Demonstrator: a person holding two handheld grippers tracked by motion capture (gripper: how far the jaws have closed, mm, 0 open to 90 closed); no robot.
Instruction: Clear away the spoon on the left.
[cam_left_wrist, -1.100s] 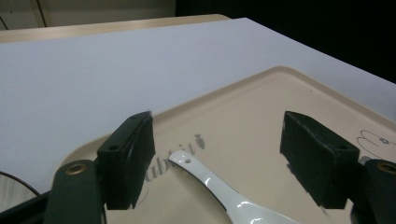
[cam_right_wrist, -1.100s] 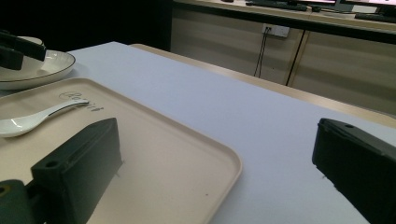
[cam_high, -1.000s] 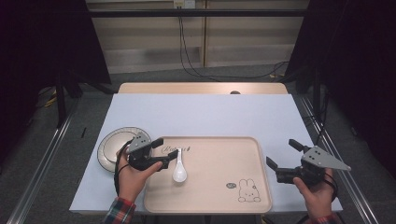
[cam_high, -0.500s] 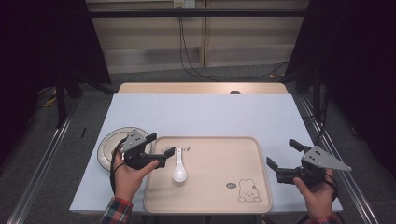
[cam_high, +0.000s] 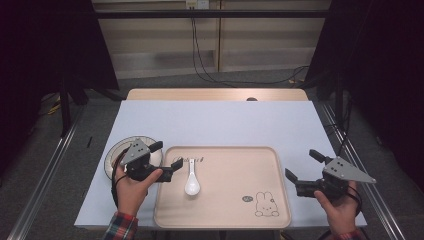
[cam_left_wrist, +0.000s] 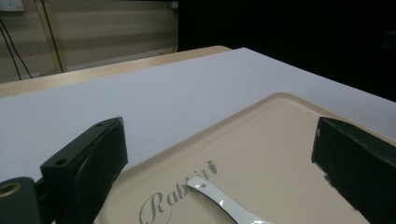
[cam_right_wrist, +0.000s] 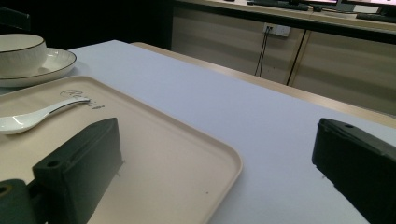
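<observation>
Backing off a little toward the plate, the left gripper had just been spreading its jaws, nothing between them. Just beyond its tips the white spoon lay on the beige tray, well apart from the right gripper, released beside the tray's far edge. Pale cloth covered the table, dark room around.

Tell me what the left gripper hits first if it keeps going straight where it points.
Probably the spoon: the left gripper, jaws just opened, points across the tray at its handle. Height is unclear, so it might pass above.
</observation>
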